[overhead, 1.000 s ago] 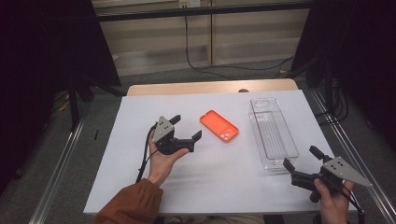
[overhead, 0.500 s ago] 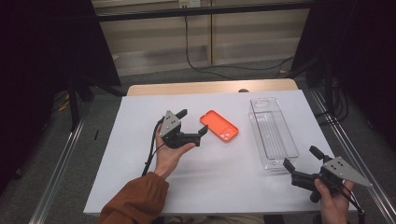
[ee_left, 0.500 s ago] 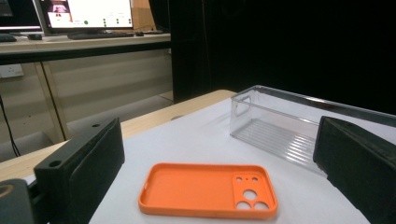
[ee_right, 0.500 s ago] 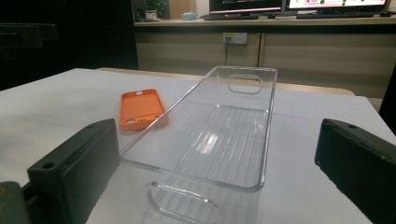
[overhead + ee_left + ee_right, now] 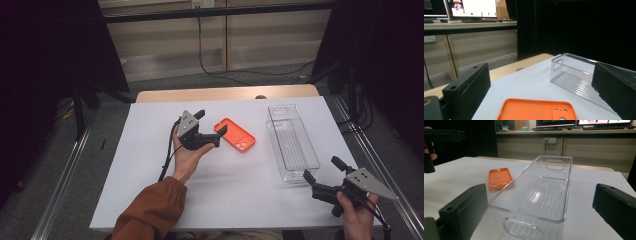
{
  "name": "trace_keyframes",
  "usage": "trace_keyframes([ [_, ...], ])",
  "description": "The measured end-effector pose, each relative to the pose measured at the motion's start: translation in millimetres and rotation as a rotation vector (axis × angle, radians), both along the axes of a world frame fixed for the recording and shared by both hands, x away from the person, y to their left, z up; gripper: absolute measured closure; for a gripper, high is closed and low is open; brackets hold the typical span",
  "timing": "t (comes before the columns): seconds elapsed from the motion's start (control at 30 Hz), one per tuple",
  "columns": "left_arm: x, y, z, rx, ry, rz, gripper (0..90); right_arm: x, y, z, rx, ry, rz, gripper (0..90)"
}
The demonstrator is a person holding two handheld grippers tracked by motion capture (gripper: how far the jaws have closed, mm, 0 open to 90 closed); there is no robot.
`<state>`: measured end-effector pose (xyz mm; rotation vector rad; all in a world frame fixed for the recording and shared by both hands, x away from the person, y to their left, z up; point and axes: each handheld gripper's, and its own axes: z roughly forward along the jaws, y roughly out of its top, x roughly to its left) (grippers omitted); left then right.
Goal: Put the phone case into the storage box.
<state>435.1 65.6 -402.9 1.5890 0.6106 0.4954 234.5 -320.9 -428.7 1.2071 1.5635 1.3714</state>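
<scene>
Phone case: orange, matt, looks like soft plastic or silicone, smooth w/ no shine; clear tray: see-through hard plastic, glossy, ribbed floor catching light; table cover: white, matt, smooth; wooden edge behind it, pale, satin; left gripper and right gripper: matt black plastic jaws; grey plate flat, dull; sleeve: rust-coloured cloth, soft weave.

Your right tongs stand with both jaws wide apart, framing the near end of the clear tray on the white counter. The orange phone case lies flat just beside the tray's far-left wall.
</scene>
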Motion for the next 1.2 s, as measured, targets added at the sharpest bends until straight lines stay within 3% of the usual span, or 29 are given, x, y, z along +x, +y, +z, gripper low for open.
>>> trace_keyframes([
  [0.3, 9.2, -15.4, -0.8, 0.000, 0.002, -0.020, 1.9, -0.5, 0.4, 0.1, 0.003, -0.003, 0.002, 0.0],
  [0.6, 25.6, -26.7, -11.9, 0.013, 0.019, -0.017, 3.0, -0.5, 0.2, -0.1, 0.003, -0.003, 0.004, 0.0],
  [0.77, 33.3, -30.8, -10.8, 0.008, 0.006, -0.007, 3.9, -0.8, -0.1, -0.2, 0.002, -0.001, 0.003, 0.0],
  [0.93, 41.2, -34.3, -10.5, 0.031, -0.013, -0.003, 5.9, -1.1, 0.1, 0.0, 0.005, -0.002, 0.006, 0.0],
  [1.2, 52.4, -39.5, -19.0, -0.003, 0.014, -0.005, 12.2, -1.1, 1.0, -0.1, 0.006, 0.001, 0.012, 0.0],
])
